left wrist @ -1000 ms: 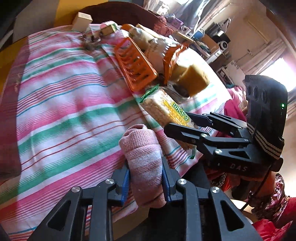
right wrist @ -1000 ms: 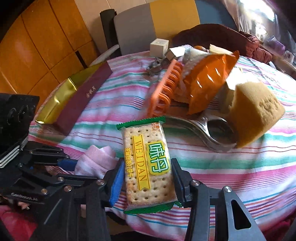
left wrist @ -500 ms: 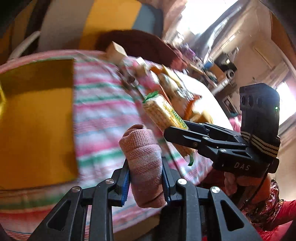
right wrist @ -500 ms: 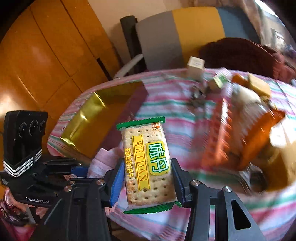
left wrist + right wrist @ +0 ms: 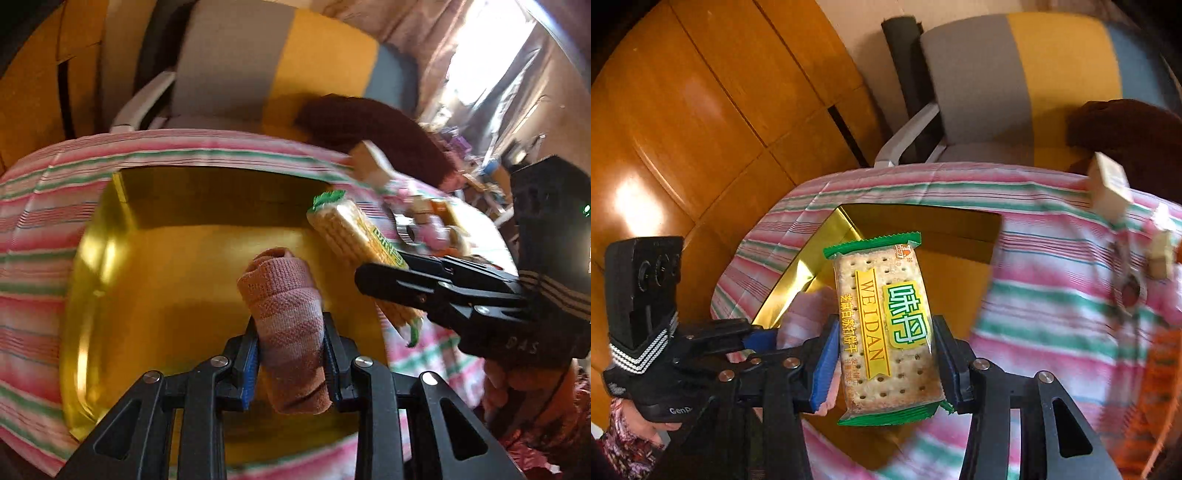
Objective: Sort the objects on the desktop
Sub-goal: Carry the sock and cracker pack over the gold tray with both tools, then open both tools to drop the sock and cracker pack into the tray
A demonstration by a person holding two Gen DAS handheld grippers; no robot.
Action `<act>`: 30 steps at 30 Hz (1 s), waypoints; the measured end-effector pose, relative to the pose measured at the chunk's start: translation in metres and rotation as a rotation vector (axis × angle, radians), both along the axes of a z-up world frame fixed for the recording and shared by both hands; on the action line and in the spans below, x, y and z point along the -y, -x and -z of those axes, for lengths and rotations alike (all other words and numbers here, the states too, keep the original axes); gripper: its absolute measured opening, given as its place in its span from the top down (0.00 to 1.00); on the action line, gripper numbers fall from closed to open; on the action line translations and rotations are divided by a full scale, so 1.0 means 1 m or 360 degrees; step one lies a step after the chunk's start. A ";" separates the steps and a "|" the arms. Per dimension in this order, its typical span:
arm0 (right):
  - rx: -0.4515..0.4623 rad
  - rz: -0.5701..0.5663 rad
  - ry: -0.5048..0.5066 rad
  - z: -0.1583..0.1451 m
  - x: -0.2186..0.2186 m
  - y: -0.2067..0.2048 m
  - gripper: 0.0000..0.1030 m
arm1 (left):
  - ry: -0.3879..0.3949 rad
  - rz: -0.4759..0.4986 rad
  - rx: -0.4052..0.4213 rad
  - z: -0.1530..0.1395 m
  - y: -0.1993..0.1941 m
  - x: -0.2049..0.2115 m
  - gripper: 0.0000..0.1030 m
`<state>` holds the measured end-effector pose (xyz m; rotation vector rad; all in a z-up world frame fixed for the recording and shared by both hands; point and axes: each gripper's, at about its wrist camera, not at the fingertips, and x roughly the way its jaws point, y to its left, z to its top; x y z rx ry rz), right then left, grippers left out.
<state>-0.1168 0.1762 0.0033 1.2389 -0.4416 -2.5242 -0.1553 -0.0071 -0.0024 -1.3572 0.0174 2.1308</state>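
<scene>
Pads of the left gripper (image 5: 291, 354) press from both sides on a rolled pink cloth (image 5: 286, 325), which stands upright between the blue-lined fingers (image 5: 248, 363) and rises past their tips. Behind and beneath the roll, filling the left wrist view from 9 o'clock through the centre, lies a shallow gold tray (image 5: 155, 280) on the striped tablecloth (image 5: 33, 229). At 3 o'clock from the roll the right gripper (image 5: 384, 277) reaches in from the side, carrying a cracker packet (image 5: 354, 236) whose green crimped end points toward 11 o'clock, over the tray's right edge.

From its own camera, the right gripper (image 5: 884, 350) is clamped on that same cracker packet (image 5: 886, 328), held flat-face up with the yellow "WEIDAN" band running lengthwise; its far end points to 12 o'clock above the gold tray (image 5: 798, 273). At 9 o'clock sits the left gripper (image 5: 768, 338), with the pink cloth (image 5: 801, 314) showing just beyond its tips. The striped tablecloth (image 5: 1052, 295) spreads out to 3 o'clock, where a small pale box (image 5: 1110, 188) sits near the far edge at 2 o'clock, blurred. A grey and yellow chair (image 5: 997, 85) stands behind the table at 12 o'clock, and orange wooden panelling (image 5: 701, 110) fills the 10 o'clock side.
</scene>
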 end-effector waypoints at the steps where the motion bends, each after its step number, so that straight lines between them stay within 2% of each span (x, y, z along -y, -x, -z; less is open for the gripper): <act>1: 0.0037 -0.0004 0.0020 0.006 0.005 0.013 0.53 | 0.0022 -0.0014 0.0006 0.003 0.010 0.003 0.72; 7: 0.0217 0.0053 0.0079 0.037 0.029 0.071 0.53 | 0.0166 -0.0101 -0.0019 0.018 0.067 0.017 0.72; 10: 0.0262 0.0125 0.0132 0.045 0.035 0.094 0.53 | 0.0182 -0.0148 -0.0020 0.025 0.096 0.025 0.70; 14: 0.0296 0.0222 0.0142 0.057 0.047 0.124 0.52 | 0.0250 -0.0205 0.0091 0.043 0.126 0.031 0.66; 16: 0.0317 0.0244 0.0176 0.063 0.053 0.135 0.50 | 0.0253 -0.0326 0.0125 0.047 0.136 0.043 0.63; 17: 0.0323 0.0250 0.0214 0.066 0.055 0.141 0.49 | 0.0235 -0.0376 0.0133 0.046 0.138 0.049 0.58; 18: 0.0324 0.0255 0.0248 0.068 0.056 0.143 0.43 | 0.0176 -0.0410 0.0150 0.044 0.140 0.056 0.55; 20: 0.0307 0.0260 0.0306 0.067 0.060 0.145 0.36 | 0.0063 -0.0459 0.0164 0.038 0.138 0.068 0.53; 24: 0.0253 0.0204 0.0316 0.059 0.063 0.134 0.35 | 0.0006 -0.0500 0.0064 0.024 0.126 0.078 0.52; 30: 0.0180 0.0155 0.0274 0.050 0.063 0.104 0.35 | -0.0114 -0.0574 0.0022 0.015 0.104 0.078 0.52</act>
